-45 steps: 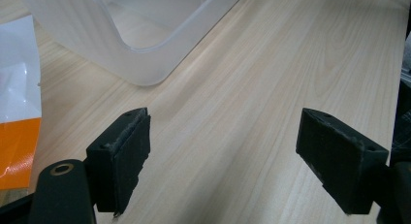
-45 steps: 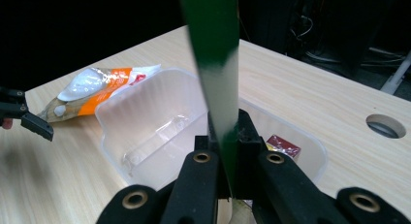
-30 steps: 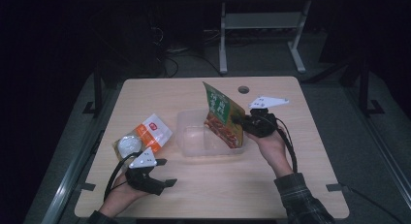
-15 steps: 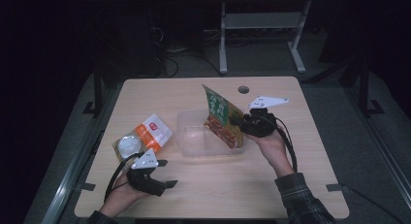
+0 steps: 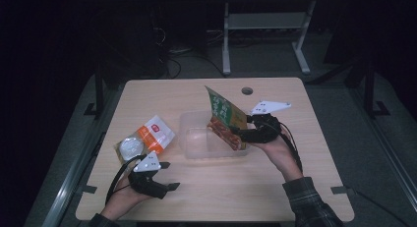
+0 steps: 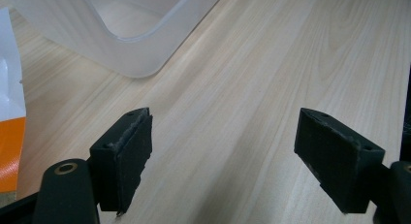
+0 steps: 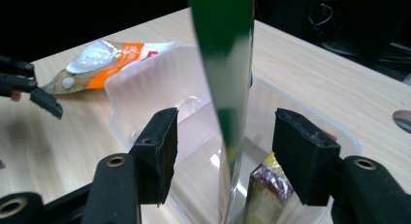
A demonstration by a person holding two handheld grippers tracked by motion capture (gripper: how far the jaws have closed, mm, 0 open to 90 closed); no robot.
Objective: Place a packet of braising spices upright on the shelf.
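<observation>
Right gripper: jaws just opening, pads clear of green snack packet standing edge-on between them, nothing clamped. Packet upright, lower end inside clear plastic tub at table centre; pale lettering on green face, too small to read. Left gripper: jaws spread wide over bare wooden table, holding nothing. Nearby, orange-and-white pouch, small red logo, wording unreadable, flat left of tub.

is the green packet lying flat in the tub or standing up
Standing on edge, tilted: the green packet has its lower end inside the clear tub.
</observation>
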